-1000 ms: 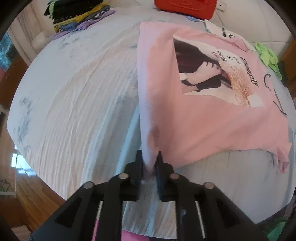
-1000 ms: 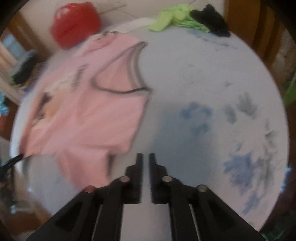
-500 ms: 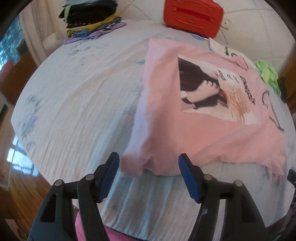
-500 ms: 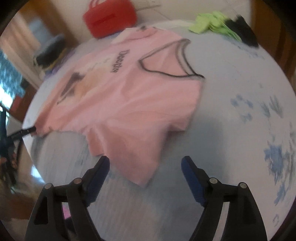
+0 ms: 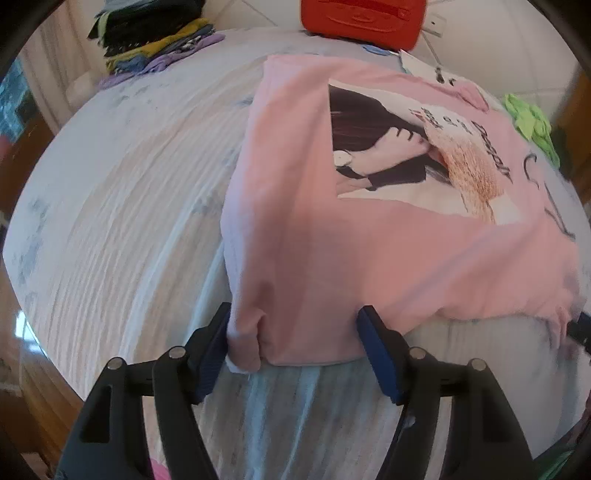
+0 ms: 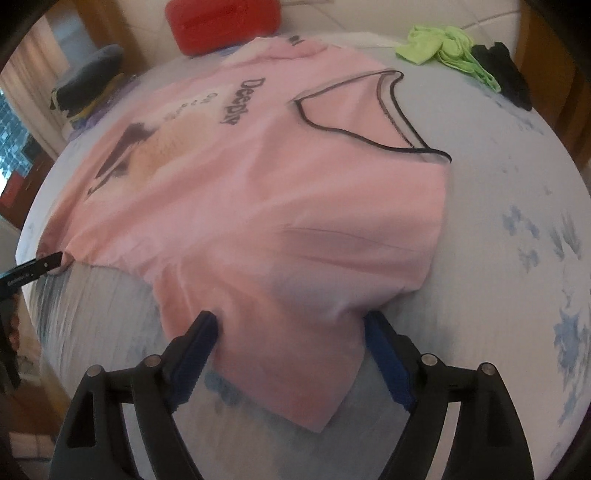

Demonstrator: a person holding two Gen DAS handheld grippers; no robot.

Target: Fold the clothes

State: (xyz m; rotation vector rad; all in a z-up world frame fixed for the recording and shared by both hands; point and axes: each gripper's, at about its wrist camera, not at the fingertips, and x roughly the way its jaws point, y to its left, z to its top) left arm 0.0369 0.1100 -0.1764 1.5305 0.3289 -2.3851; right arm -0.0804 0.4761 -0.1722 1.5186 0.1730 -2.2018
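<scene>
A pink T-shirt (image 5: 332, 236) with a printed picture and a black-trimmed neck lies flat on the pale blue-patterned tablecloth (image 5: 110, 221). My left gripper (image 5: 295, 343) is open, its blue pads on either side of the shirt's near hem corner. In the right wrist view the same shirt (image 6: 258, 192) spreads out ahead, and my right gripper (image 6: 291, 347) is open with the sleeve lying between its pads. The left gripper's tip (image 6: 33, 269) shows at the far left edge of that view.
A red bag (image 5: 360, 16) stands at the table's far edge. A stack of folded clothes (image 5: 147, 37) sits at the far left. Lime green (image 6: 443, 48) and black (image 6: 506, 70) garments lie at the far right. Wooden floor shows beyond the table edge.
Both grippers have opened; the left one let go of the shirt's hem corner. Both have moved in closer, so the shirt's edge now lies between each pair of pads.
</scene>
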